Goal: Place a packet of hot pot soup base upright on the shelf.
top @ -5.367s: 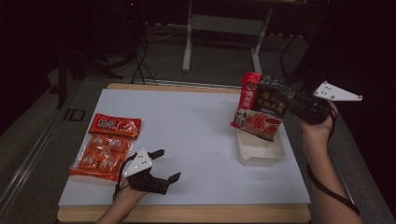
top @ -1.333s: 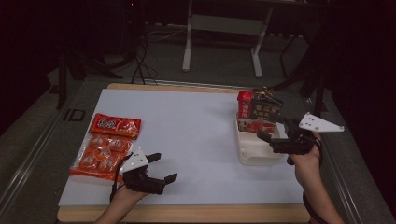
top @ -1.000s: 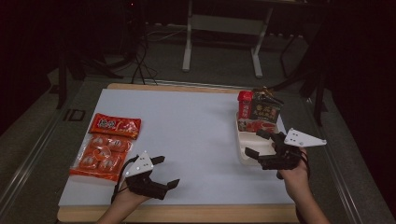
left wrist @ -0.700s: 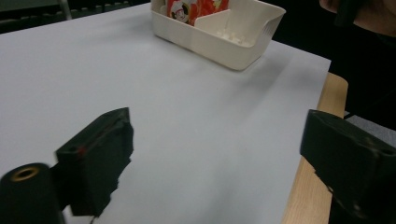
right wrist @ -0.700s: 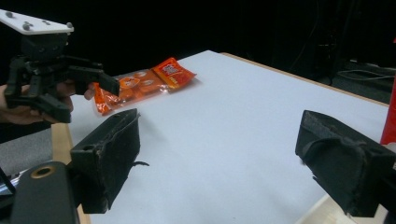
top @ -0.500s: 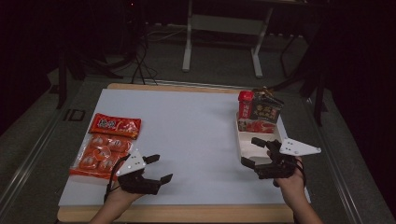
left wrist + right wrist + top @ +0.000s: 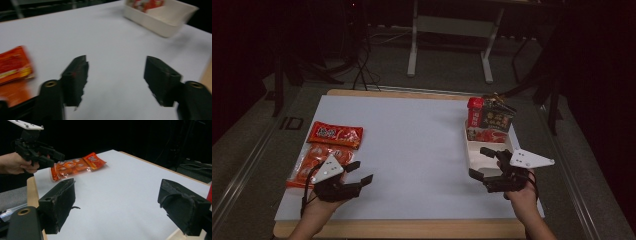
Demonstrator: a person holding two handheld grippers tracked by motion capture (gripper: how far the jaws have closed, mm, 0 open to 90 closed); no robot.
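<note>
Two orange snack packets (image 7: 328, 147) lie at the table's nine o'clock edge, just beside the left gripper (image 7: 360, 171), whose empty jaws have just been closing yet stand apart. One white tray (image 7: 476, 156) at three o'clock holds two standing packages (image 7: 490, 120); the right gripper (image 7: 478, 162) beside it gapes, grasping nothing.

Two black grippers are seen, a left gripper (image 7: 359, 171) and a right gripper (image 7: 479, 162), each topped by a grey three-cornered plate with small holes. Blocky matte-black jaws with worn, frayed pads are shown, and round brass-ringed screw holes at their bases.
</note>
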